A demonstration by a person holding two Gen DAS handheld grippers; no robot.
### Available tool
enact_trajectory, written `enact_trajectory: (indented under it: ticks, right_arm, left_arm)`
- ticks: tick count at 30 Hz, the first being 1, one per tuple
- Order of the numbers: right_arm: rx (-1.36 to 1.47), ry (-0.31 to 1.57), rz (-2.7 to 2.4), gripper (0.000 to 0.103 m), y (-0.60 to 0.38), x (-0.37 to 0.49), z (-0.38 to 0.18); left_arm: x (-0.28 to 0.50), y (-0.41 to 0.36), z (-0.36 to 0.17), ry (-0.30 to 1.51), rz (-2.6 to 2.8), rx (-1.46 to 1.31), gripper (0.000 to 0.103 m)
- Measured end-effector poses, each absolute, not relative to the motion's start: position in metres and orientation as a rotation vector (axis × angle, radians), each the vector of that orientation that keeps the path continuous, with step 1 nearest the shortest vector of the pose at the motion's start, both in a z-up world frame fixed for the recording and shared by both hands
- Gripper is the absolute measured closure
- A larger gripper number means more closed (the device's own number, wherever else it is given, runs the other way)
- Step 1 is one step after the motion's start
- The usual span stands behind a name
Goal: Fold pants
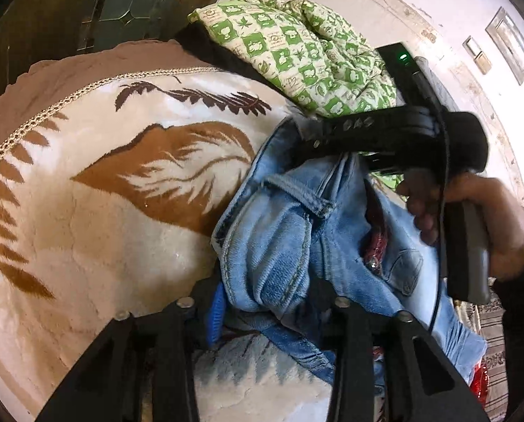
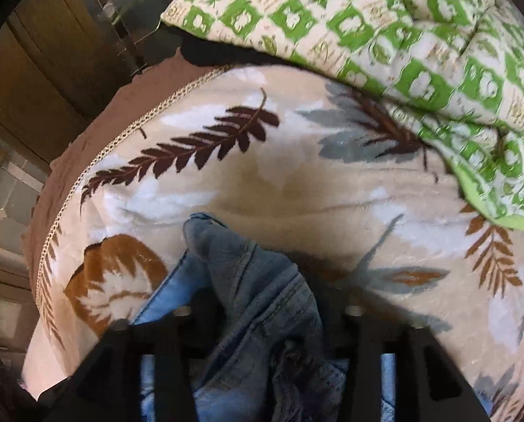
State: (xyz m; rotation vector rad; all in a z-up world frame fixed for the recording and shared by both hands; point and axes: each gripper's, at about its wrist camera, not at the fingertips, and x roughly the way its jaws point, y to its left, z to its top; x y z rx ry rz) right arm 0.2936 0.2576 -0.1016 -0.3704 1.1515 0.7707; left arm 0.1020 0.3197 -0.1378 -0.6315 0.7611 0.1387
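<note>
Light blue jeans (image 1: 279, 239) lie crumpled on a cream blanket with a leaf print (image 1: 103, 211). My left gripper (image 1: 265, 304) stands open around a bunched fold of the denim, which brushes its blue left pad (image 1: 214, 313). The right gripper (image 1: 297, 133), held by a hand (image 1: 472, 225), reaches over the far edge of the jeans. In the right wrist view the jeans (image 2: 254, 281) rise in a peak between the fingers of my right gripper (image 2: 265, 311). It is open, with dark gaps on both sides of the cloth.
A green and white checked quilt (image 1: 297, 56) (image 2: 402, 35) is heaped at the far side of the blanket (image 2: 297, 190). A wooden cabinet with glass panels (image 1: 121, 0) stands beyond the bed. Something red (image 1: 376, 246) shows inside the jeans. A wall with switches (image 1: 476, 54) is at right.
</note>
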Motion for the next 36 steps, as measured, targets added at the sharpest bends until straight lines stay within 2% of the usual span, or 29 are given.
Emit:
enact_trajectory:
  ticks: [1,2,4,6,12,18,23,30,36]
  right_arm:
    - [-0.368,1.142,0.763,0.032,0.256,0.294,-0.099]
    - [-0.346,1.132,0.758,0.027,0.251,0.296,-0.094]
    - [-0.268,1.122,0.76,0.019,0.239,0.302,-0.083]
    - [-0.172,1.116,0.745,0.0,0.22,0.31,-0.07]
    - [-0.042,1.11,0.746,0.0,0.162,0.319,-0.043]
    - [0.047,1.051,0.714,0.0,0.065,0.295,-0.013]
    - [0.103,0.917,0.624,0.0,-0.061,0.231,0.01]
    - [0.096,0.79,0.305,0.0,-0.204,0.131,0.011]
    - [0.225,0.745,0.07,0.0,-0.29,0.057,-0.003]
  left_arm:
    - [0.101,0.319,-0.137,0.753,0.138,-0.63,0.043]
    - [0.098,0.316,-0.133,0.739,0.146,-0.609,0.022]
    - [0.09,0.31,-0.123,0.696,0.207,-0.533,0.0]
    - [0.086,0.307,-0.118,0.678,0.219,-0.491,0.0]
    - [0.082,0.311,-0.115,0.665,0.238,-0.542,0.0]
    - [0.069,0.284,-0.08,0.512,0.125,-0.407,0.0]
    - [0.085,0.233,-0.054,0.55,0.015,-0.289,0.0]
    - [0.098,0.129,0.007,0.555,-0.17,-0.073,0.0]
    - [0.089,0.067,0.02,0.592,-0.25,-0.082,0.0]
